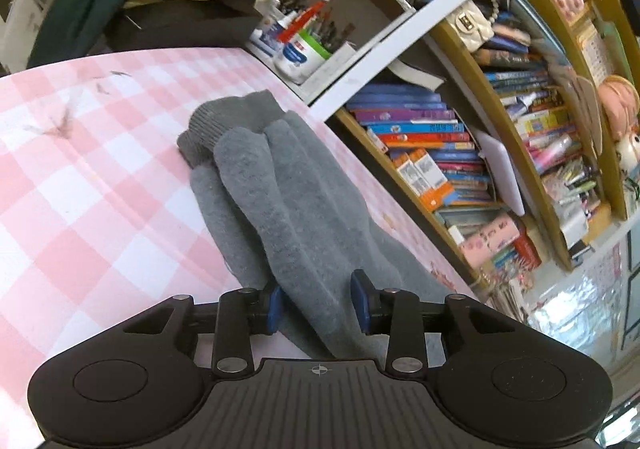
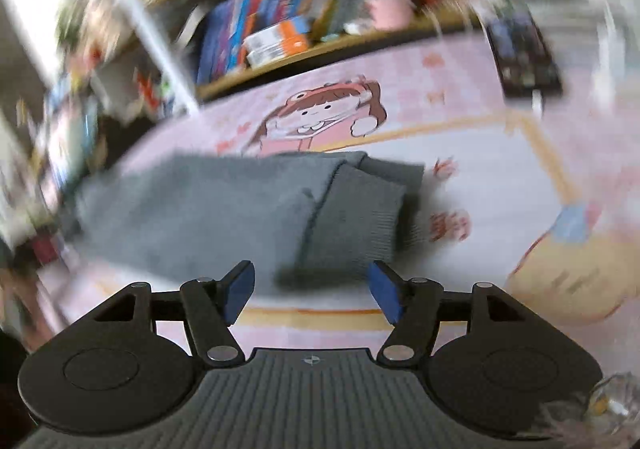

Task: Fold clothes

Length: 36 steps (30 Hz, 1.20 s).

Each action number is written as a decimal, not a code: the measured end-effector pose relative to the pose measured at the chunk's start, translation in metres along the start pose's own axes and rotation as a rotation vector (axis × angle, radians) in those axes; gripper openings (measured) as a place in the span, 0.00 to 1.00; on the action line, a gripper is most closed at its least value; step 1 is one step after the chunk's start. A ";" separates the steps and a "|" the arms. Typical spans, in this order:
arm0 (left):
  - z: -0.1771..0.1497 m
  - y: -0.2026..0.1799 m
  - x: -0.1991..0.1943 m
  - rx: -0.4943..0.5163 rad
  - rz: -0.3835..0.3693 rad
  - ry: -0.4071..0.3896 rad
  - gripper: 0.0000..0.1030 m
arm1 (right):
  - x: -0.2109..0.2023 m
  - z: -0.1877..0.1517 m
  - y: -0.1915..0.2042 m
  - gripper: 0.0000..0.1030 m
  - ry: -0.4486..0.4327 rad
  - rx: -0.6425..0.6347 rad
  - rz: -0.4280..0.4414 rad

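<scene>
A: Item one?
B: A grey fleece garment with ribbed knit cuffs (image 1: 256, 185), folded lengthwise into a long bundle. It is laid on a table covered with a pink-and-white checked cloth (image 1: 80, 177), near the edge that faces a wooden bookshelf packed with colourful books (image 1: 436, 153).

A: Left gripper (image 1: 318, 303)?
B: Black body, blue pads. The jaws are held apart, one on each side of the near end of the grey garment. The left pad is seen against the fabric; a gap is seen at the right pad. No grip is shown.

A: Right gripper (image 2: 312, 291)?
B: Same make. The jaws are spread wide and nothing is held between them. It is placed just short of the garment's ribbed cuff end (image 2: 352, 217). The right wrist view is blurred.

A: Other entries, relative to the garment?
B: A cartoon girl print on the cloth (image 2: 320, 117) is recorded beyond it. A white cup of pens and brushes (image 1: 302, 49) is noted beyond the far cuffs, and a dark green cloth (image 1: 84, 1) further off past the table.
</scene>
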<state>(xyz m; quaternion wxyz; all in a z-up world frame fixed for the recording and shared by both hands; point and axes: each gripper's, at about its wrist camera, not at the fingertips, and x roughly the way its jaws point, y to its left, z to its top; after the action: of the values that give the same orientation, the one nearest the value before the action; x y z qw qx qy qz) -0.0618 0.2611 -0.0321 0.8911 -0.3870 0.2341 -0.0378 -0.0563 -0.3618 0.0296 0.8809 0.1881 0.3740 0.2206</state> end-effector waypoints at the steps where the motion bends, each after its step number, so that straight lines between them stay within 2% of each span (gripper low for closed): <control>1: 0.000 0.000 0.000 -0.002 0.003 -0.002 0.33 | 0.004 0.003 -0.004 0.62 -0.004 0.072 0.029; 3: 0.001 0.000 0.002 -0.010 0.007 -0.004 0.33 | 0.011 0.007 -0.009 0.57 -0.024 0.167 0.030; 5: 0.002 -0.002 0.005 -0.009 0.013 -0.008 0.33 | 0.011 0.013 -0.003 0.11 -0.055 0.157 -0.035; 6: 0.002 -0.004 0.007 -0.003 0.016 -0.008 0.33 | 0.008 0.018 0.004 0.05 -0.080 0.123 -0.059; 8: 0.001 -0.007 0.010 0.015 0.021 -0.003 0.33 | -0.003 0.029 0.024 0.01 -0.164 0.008 -0.072; 12: -0.001 -0.008 0.010 0.024 0.021 -0.001 0.33 | -0.032 0.049 0.067 0.01 -0.398 -0.233 -0.083; 15: -0.003 -0.008 0.009 0.029 0.020 0.000 0.33 | -0.043 0.052 0.077 0.03 -0.418 -0.308 -0.036; 16: -0.004 -0.008 0.009 0.030 0.020 0.000 0.33 | -0.042 0.052 0.077 0.12 -0.398 -0.314 -0.027; 17: -0.005 -0.009 0.008 0.032 0.020 0.001 0.33 | -0.033 0.049 0.072 0.34 -0.341 -0.293 -0.039; 18: -0.005 -0.009 0.008 0.033 0.019 0.001 0.34 | -0.024 0.044 0.067 0.46 -0.293 -0.272 -0.067; 19: -0.006 -0.009 0.008 0.033 0.016 0.000 0.40 | -0.015 0.039 0.061 0.54 -0.248 -0.255 -0.097; 21: -0.007 -0.011 0.008 0.037 0.000 -0.006 0.51 | -0.001 0.029 0.048 0.58 -0.194 -0.205 -0.162; 22: -0.008 -0.012 0.009 0.043 -0.004 -0.008 0.57 | 0.006 0.025 0.042 0.70 -0.171 -0.174 -0.196; 23: -0.009 -0.015 0.009 0.056 -0.003 -0.009 0.59 | 0.012 0.023 0.035 0.75 -0.148 -0.148 -0.224; 25: -0.011 -0.020 0.009 0.091 0.005 -0.012 0.64 | 0.026 0.021 0.025 0.75 -0.104 -0.110 -0.267; 27: -0.013 -0.024 0.009 0.125 0.013 -0.013 0.66 | 0.036 0.018 0.019 0.58 -0.065 -0.098 -0.266; 28: -0.014 -0.026 0.009 0.142 0.018 -0.013 0.67 | 0.038 0.015 0.019 0.43 -0.052 -0.104 -0.258; 29: -0.015 -0.028 0.009 0.156 0.022 -0.013 0.68 | 0.037 0.014 0.024 0.34 -0.055 -0.133 -0.255; 31: -0.016 -0.030 0.010 0.171 0.027 -0.012 0.69 | 0.030 0.019 0.039 0.26 -0.089 -0.226 -0.262; 36: -0.018 -0.030 0.010 0.186 0.026 -0.020 0.70 | -0.003 0.024 0.089 0.24 -0.303 -0.473 -0.266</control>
<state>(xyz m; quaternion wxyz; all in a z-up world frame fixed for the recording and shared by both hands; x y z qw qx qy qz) -0.0577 0.2252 -0.0254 0.9259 -0.2998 0.2255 -0.0437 -0.0623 -0.2930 0.0914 0.9671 -0.0421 0.1980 0.1538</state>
